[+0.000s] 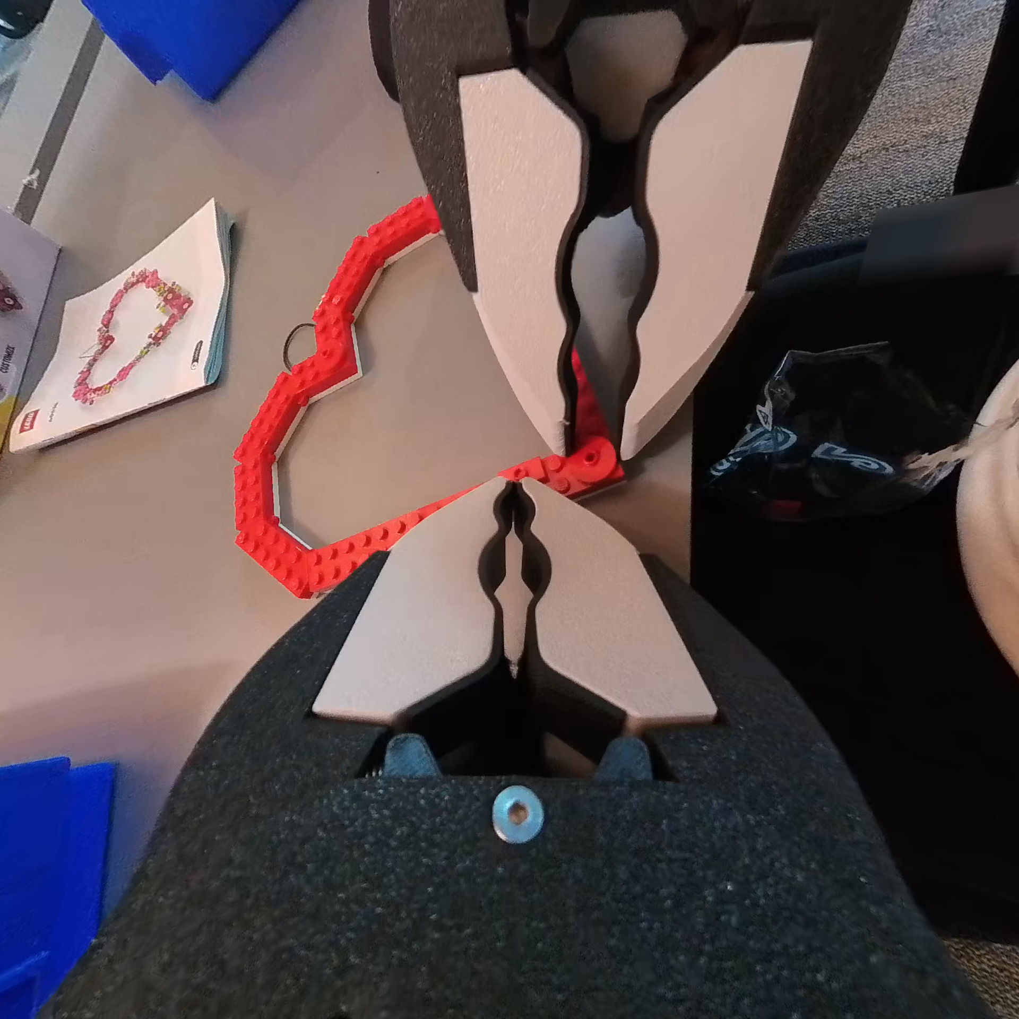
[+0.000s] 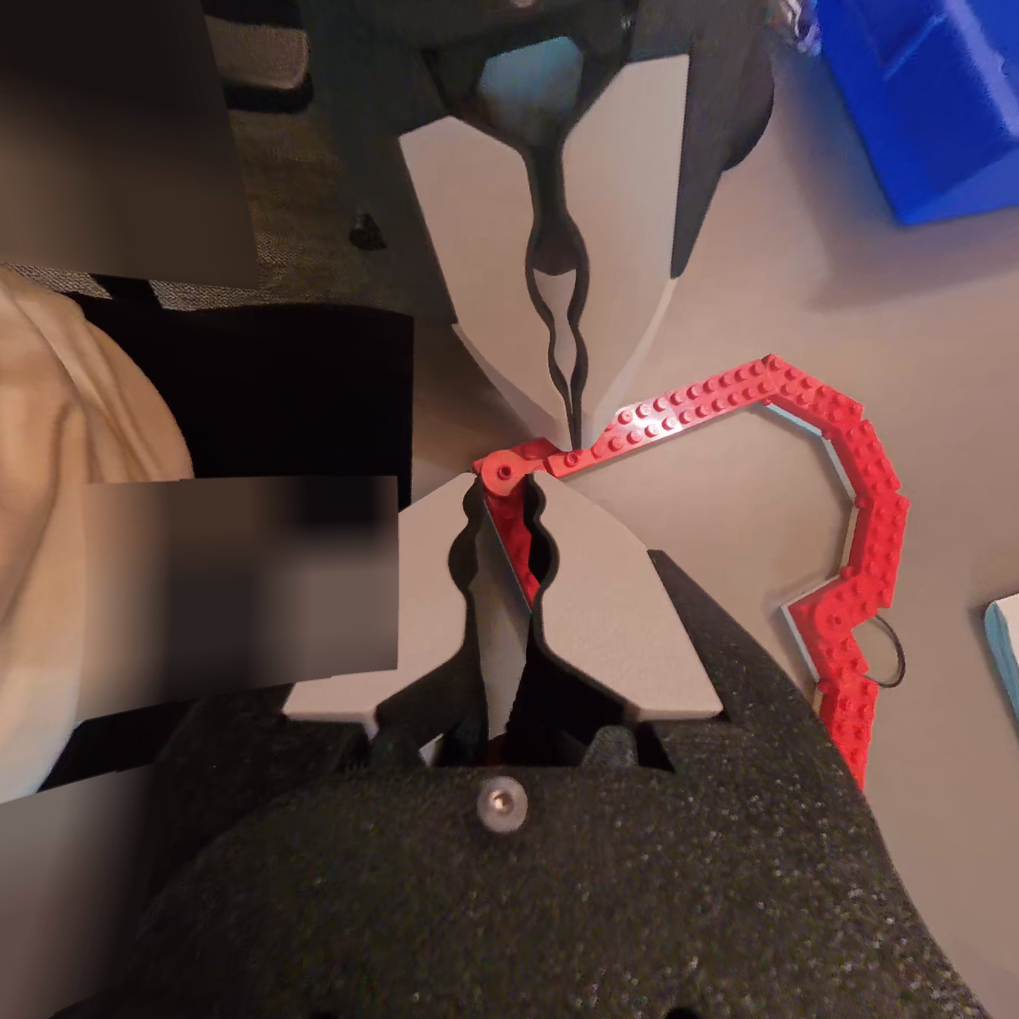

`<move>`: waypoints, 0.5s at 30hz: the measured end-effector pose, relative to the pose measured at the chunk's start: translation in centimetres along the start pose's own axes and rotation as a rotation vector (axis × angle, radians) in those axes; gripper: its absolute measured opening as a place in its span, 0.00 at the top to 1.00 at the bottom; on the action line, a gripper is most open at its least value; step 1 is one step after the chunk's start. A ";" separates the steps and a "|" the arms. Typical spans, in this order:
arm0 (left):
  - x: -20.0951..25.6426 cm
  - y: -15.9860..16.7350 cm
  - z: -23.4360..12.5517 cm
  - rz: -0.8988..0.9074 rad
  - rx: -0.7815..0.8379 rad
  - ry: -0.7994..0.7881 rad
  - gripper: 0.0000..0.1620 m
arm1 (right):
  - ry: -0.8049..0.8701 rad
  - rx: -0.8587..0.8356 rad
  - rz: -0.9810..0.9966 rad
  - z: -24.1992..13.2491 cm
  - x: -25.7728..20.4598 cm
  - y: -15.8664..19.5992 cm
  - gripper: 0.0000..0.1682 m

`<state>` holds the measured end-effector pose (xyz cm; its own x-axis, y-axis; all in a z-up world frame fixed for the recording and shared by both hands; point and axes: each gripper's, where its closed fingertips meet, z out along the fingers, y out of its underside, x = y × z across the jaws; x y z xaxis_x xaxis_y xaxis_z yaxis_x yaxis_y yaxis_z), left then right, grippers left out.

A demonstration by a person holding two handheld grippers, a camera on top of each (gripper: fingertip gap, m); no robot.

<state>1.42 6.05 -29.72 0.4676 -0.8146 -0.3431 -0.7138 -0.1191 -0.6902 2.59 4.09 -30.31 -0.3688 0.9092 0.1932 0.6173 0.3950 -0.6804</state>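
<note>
Both grippers met at the red brick heart's (image 1: 287,452) tip: left gripper (image 1: 513,484) closed above it, right gripper (image 2: 504,491) clamped one side; twisting could snap the joint.

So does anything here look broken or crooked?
Nothing looks broken. The red brick heart frame lies flat on the table, both grippers at its pointed tip: the left gripper shut there, the right gripper straddling one edge.
</note>
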 end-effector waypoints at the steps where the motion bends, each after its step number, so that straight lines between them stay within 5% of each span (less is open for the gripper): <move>1: 0.0 0.0 0.0 -0.001 0.000 0.000 1.00 | 0.001 0.011 -0.001 0.0 0.1 0.0 0.92; 15: -1.0 0.2 0.3 -0.017 -0.023 -0.076 1.00 | 0.080 0.135 0.208 0.0 1.4 0.1 0.93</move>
<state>0.93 6.97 -29.71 0.5176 -0.7669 -0.3794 -0.7167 -0.1465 -0.6818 2.11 5.42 -30.13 -0.1839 0.9787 0.0908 0.5740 0.1819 -0.7984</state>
